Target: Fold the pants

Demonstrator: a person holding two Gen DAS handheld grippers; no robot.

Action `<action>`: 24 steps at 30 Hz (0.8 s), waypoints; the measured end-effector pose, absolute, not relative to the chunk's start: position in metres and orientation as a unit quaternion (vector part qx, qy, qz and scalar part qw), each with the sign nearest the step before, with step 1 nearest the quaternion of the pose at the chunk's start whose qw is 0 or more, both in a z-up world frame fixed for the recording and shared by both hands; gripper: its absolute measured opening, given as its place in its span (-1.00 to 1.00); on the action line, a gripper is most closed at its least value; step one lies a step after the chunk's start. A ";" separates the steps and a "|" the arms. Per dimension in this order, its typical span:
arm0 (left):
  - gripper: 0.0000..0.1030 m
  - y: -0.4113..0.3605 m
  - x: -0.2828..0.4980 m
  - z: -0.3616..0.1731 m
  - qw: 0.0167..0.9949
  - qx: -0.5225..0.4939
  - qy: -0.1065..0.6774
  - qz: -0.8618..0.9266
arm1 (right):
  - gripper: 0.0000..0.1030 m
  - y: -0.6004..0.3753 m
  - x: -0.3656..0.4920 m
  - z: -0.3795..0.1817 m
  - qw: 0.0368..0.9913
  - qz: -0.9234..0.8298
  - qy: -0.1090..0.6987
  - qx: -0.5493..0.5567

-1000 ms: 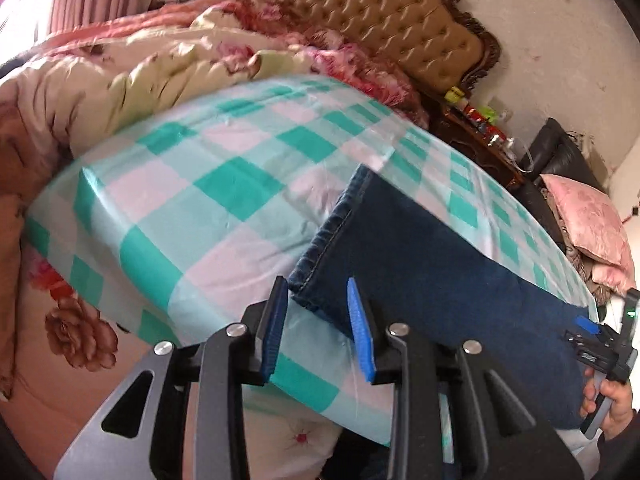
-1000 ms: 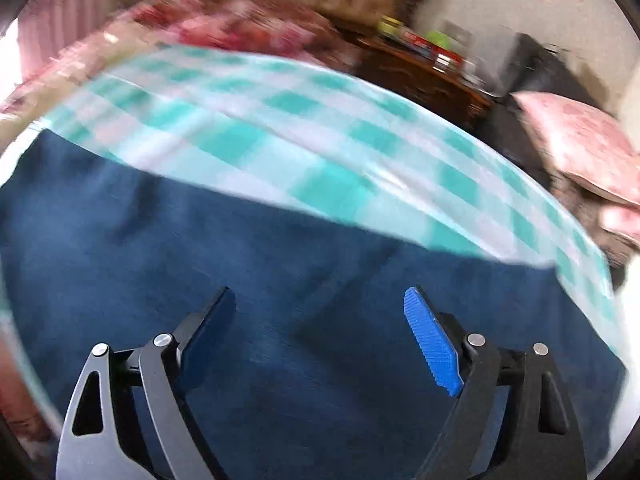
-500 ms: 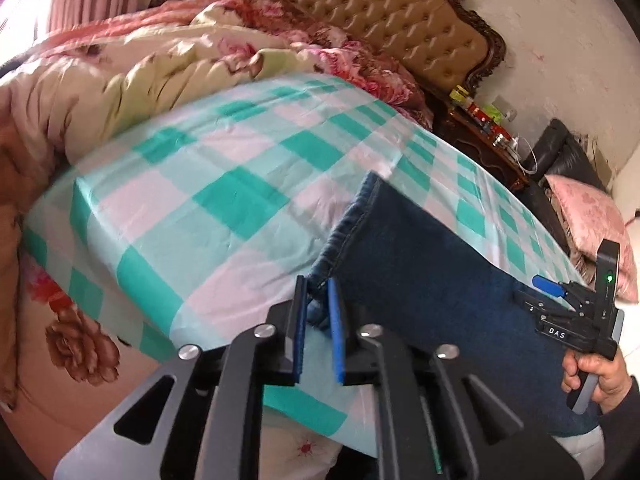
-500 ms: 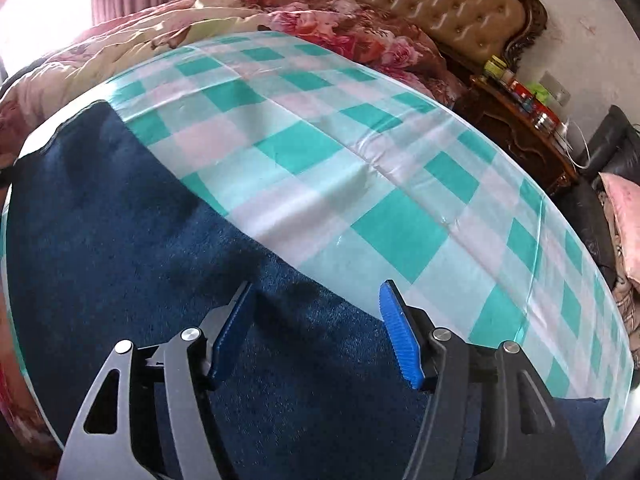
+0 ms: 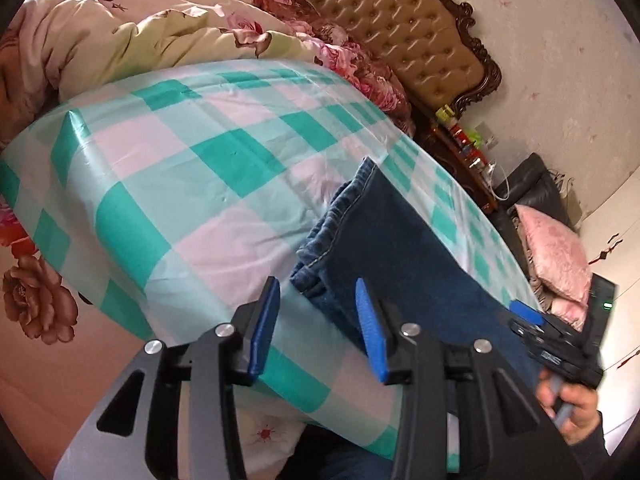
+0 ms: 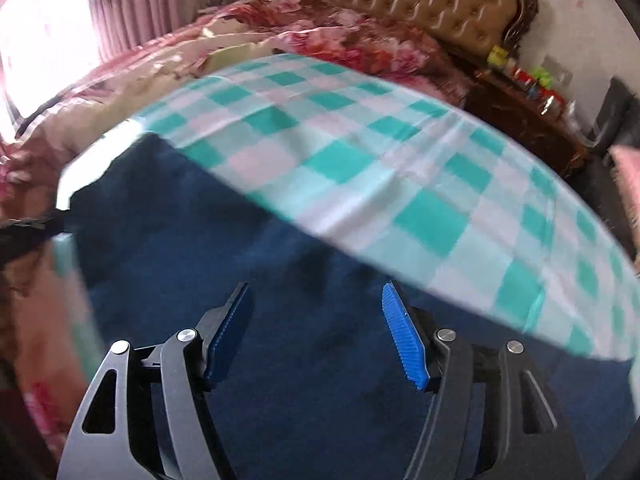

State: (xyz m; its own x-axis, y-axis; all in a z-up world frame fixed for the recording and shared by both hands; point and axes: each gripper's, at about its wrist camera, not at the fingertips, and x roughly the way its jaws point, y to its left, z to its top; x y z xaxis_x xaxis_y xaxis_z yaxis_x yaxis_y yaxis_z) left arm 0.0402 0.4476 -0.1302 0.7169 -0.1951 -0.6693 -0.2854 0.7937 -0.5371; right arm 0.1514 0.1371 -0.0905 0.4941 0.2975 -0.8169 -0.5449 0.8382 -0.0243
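Dark blue jeans (image 5: 392, 240) lie folded lengthwise on the teal and white checked sheet (image 5: 192, 168); their layered hem end points toward my left gripper. My left gripper (image 5: 316, 320) is open, its blue pads either side of the hem corner, not gripping it. My right gripper (image 6: 316, 328) is open and empty, low over the wide dark denim (image 6: 280, 280); it also shows in the left wrist view (image 5: 552, 344), held by a hand at the far right.
A floral quilt (image 5: 140, 24) is heaped at the back left. A tufted tan headboard (image 5: 408, 28) stands behind. A dark nightstand (image 5: 464, 152) with small bottles and a pink cushion (image 5: 556, 252) are at the right.
My left gripper, shut on the hem corner half a second ago, has opened and let it go. My right gripper has opened a little wider and swung over the jeans.
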 end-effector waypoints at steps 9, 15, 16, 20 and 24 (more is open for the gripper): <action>-0.23 0.441 0.045 -0.138 0.858 -0.355 0.371 0.010 | 0.20 0.166 0.118 -0.116 0.824 0.278 0.471 -0.146; -0.30 0.472 0.033 -0.162 0.790 -0.525 0.317 0.000 | 0.19 0.168 0.108 -0.123 0.828 0.269 0.461 -0.173; -0.33 0.473 0.035 -0.163 0.789 -0.524 0.319 0.002 | 0.19 0.168 0.108 -0.123 0.828 0.268 0.461 -0.173; -0.52 0.478 0.039 -0.166 0.768 -0.548 0.331 0.009 | 0.19 0.166 0.108 -0.123 0.828 0.267 0.462 -0.172; -0.78 0.479 0.043 -0.161 0.776 -0.534 0.337 0.008 | 0.19 0.167 0.110 -0.123 0.826 0.267 0.465 -0.172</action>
